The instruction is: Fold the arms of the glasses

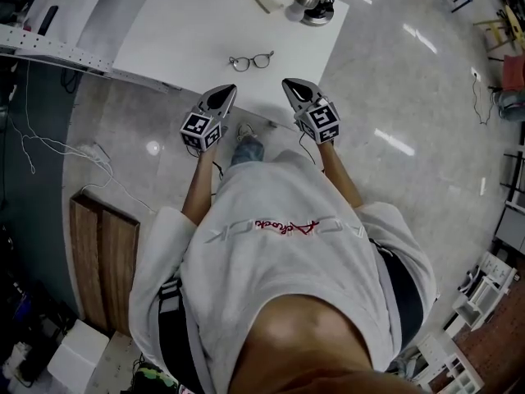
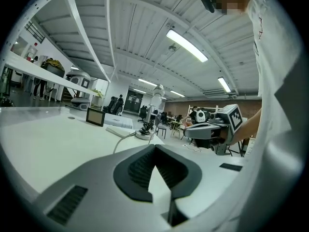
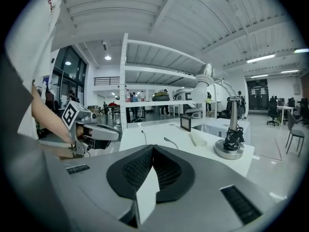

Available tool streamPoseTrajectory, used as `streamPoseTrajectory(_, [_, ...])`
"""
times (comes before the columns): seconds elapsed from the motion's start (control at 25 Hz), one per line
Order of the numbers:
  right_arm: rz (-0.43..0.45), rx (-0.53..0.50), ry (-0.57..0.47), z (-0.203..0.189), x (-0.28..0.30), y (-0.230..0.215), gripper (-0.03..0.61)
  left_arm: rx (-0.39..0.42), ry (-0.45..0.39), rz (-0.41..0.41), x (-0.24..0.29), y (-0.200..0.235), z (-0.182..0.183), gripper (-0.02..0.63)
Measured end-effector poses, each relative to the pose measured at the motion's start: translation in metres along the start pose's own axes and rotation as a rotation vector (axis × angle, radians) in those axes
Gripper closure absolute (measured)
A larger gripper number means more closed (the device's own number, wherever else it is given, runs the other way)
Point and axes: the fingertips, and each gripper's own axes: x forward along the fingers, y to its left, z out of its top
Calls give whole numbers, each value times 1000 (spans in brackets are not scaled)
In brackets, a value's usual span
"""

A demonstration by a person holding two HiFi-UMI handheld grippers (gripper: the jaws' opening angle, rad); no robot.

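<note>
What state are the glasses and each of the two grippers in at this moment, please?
glasses: lying on the white table, arms apparently unfolded, untouched.
left gripper: shut, empty, apart from the glasses.
right gripper: shut, empty, apart from the glasses.

Long strip lights (image 2: 187, 46) on the ceiling give bright, even light in both gripper views, which bend strongly and go black at the corners (fisheye). The head view is dimmer and is darkest along its left edge. There the white table (image 1: 205, 23) is nearly blown out and the floor (image 1: 394, 142) carries streaks of glare. The glasses (image 1: 251, 61) are small but sharp.
</note>
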Motion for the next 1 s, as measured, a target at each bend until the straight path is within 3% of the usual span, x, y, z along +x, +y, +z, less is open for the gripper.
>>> streamPoseTrajectory(0.32, [-66,56,22,1,30,-29,584,-42,25,-3,5,47,-7,591])
streamPoseTrajectory(0.6, [-118,90,23,1,45,-46,584,-70,54,-38,24,62,-10,591])
streamPoseTrajectory(1.0, [-22,113,50,-16,54,-57,584,-95,84,38,28,69,-18,591])
